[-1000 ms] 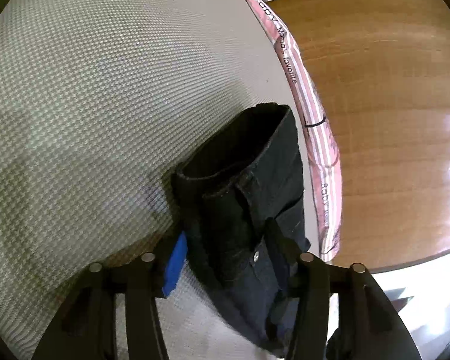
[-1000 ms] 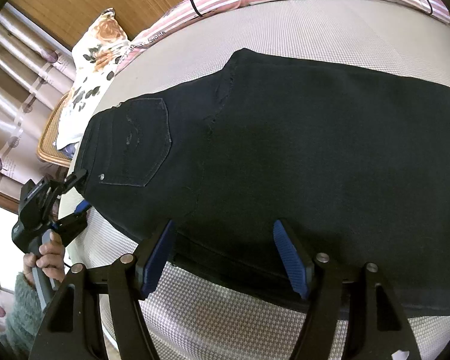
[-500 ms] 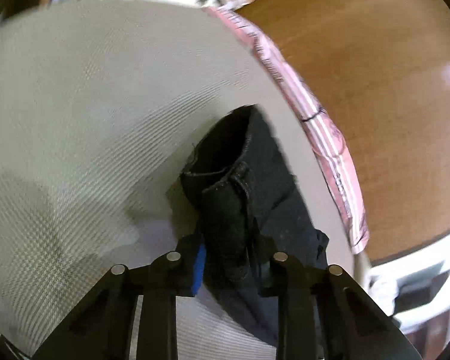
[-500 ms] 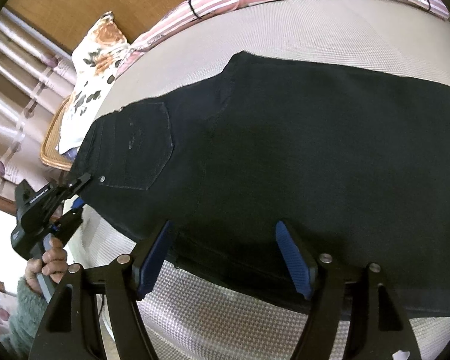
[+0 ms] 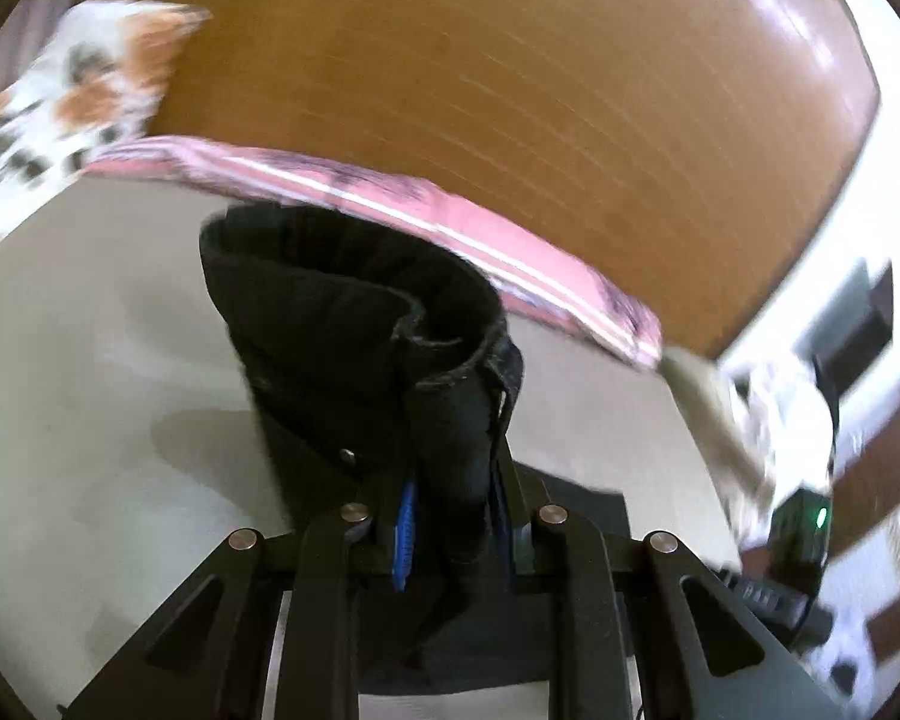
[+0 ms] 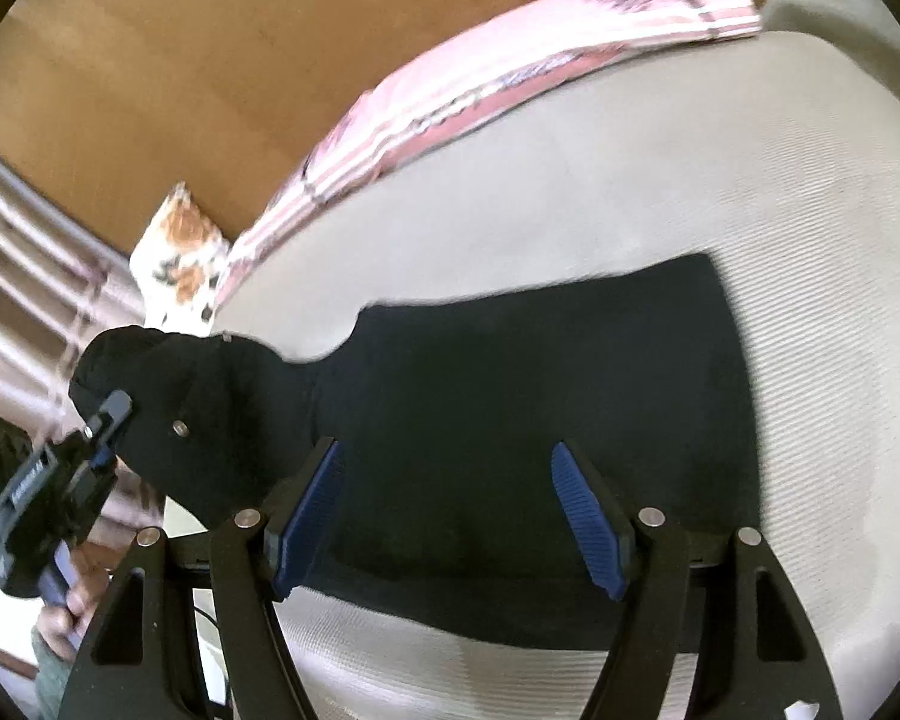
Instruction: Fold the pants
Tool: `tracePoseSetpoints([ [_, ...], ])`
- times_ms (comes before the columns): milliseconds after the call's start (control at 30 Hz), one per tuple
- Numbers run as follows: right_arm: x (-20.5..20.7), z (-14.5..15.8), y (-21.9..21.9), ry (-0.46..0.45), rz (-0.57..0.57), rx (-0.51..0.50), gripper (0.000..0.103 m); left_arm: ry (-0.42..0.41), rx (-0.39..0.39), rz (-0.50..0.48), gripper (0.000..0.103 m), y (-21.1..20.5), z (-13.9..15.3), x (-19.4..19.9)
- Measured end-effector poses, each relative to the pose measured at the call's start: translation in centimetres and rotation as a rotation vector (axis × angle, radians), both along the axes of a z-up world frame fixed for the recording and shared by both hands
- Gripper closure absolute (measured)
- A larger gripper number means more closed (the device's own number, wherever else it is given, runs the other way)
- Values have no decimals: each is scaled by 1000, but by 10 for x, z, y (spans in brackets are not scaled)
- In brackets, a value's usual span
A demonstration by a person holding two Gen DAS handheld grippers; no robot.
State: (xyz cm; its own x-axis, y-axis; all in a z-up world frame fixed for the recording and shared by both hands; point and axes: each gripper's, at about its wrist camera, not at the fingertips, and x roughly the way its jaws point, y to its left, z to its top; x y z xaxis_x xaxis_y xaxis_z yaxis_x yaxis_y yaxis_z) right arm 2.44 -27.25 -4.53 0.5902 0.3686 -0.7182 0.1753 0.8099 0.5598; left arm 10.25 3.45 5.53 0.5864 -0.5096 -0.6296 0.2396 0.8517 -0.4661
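Pants [image 6: 510, 420], black and already laid flat in a doubled shape, lay across a pale woven bed [image 6: 720, 180]. At the far left, the person's left gripper [image 5: 450, 516] had its blue-padded fingers [image 5: 403, 531] closed on the waistband end [image 5: 360, 312], which stood lifted off the bed in a bunched, open curl; a metal button [image 5: 347, 454] showed on the raised cloth. From the other view, that same gripper [image 6: 99, 435] appeared at the left edge, pinching the raised waist. Moving right, the trouser legs rested flat on the bed, their far end square and smooth. The right gripper [image 6: 447, 516] hovered low over the near edge of the legs, its fingers [image 6: 588, 516] spread wide, holding nothing. Beyond lay a pink striped cloth [image 6: 450, 96] and a floral pillow [image 6: 180, 246]. Judging by this, the lengthwise fold looked done; carrying the waist over the legs seemed just begun.
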Motion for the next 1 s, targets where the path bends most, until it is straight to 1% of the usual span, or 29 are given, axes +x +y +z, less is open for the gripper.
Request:
tracePoseSetpoints([
  [67, -3, 2, -12, -2, -24, 9, 34, 9, 21, -64, 82, -30, -8, 2],
  [167, -7, 1, -31, -1, -55, 28, 34, 21, 61, -169, 82, -71, -21, -6],
  [233, -10, -4, -42, 9, -71, 49, 34, 52, 85, -259, 82, -100, -37, -13],
  [300, -15, -8, -49, 17, -83, 64, 34, 82, 133, -320, 82, -123, -54, -21],
  [367, -16, -14, -56, 29, -93, 88, 34, 120, 214, -383, 82, -149, -79, -31],
  [400, -17, -18, -60, 36, -98, 103, 34, 140, 268, -407, 82, -161, -94, -35],
  [433, -18, -20, -63, 41, -100, 112, 34, 144, 314, -420, 82, -170, -106, -38],
  [500, -18, -25, -65, 54, -96, 130, 34, 110, 376, -439, 80, -179, -116, -46],
  [567, -20, -32, -66, 69, -79, 153, 34, 78, 418, -462, 77, -186, -113, -51],
  [600, -18, -35, -65, 75, -65, 157, 34, 79, 417, -477, 72, -187, -111, -52],
  [700, -9, -42, -63, 92, -27, 173, 32, 88, 379, -502, 65, -181, -100, -57],
  [767, -1, -48, -59, 103, 16, 192, 32, 89, 310, -535, 64, -171, -89, -61],
  [833, 9, -54, -56, 111, 51, 204, 32, 66, 249, -531, 62, -156, -75, -61],
  [900, 16, -61, -54, 127, 72, 216, 32, 39, 220, -486, 54, -138, -65, -60],
  [1000, 27, -73, -52, 141, 97, 238, 33, 25, 238, -371, 51, -112, -60, -45],
])
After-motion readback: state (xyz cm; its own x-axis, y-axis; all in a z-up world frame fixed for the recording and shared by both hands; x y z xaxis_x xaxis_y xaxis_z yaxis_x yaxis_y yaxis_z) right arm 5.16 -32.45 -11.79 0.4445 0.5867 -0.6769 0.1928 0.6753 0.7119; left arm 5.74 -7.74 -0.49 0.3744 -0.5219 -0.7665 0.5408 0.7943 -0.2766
